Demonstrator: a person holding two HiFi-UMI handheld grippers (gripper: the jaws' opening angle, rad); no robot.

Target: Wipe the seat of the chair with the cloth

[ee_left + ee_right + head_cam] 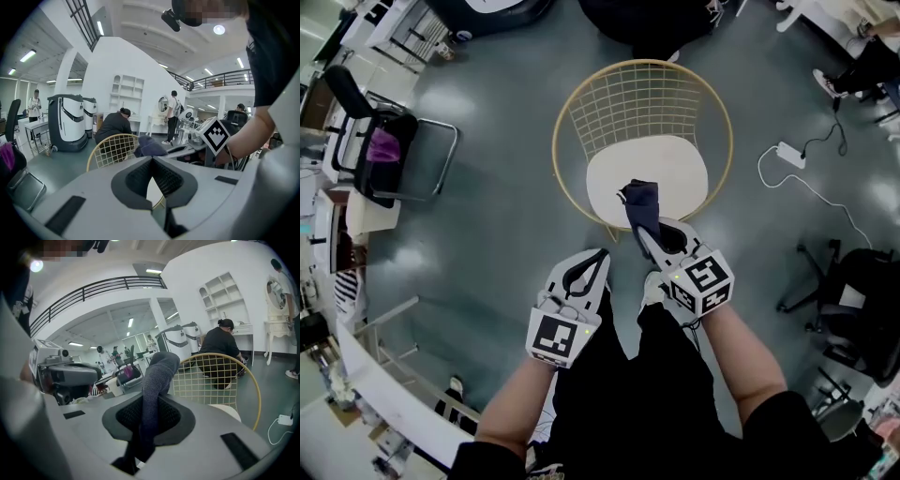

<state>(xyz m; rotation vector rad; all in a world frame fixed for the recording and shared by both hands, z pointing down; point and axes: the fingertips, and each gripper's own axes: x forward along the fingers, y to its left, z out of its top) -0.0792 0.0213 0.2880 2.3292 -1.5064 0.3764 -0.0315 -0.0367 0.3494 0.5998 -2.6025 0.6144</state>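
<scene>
The right gripper pinches the dark cloth over the front of the white seat of the wire-backed chair, while the left gripper, tips together and empty, hangs nearby

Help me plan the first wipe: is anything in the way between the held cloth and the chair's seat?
Nothing visible is. The cloth, clamped in the right gripper, is over the front of the white seat, whose cushion shows bare. The left gripper, shut and empty, sits short of the chair, out of the path.
</scene>
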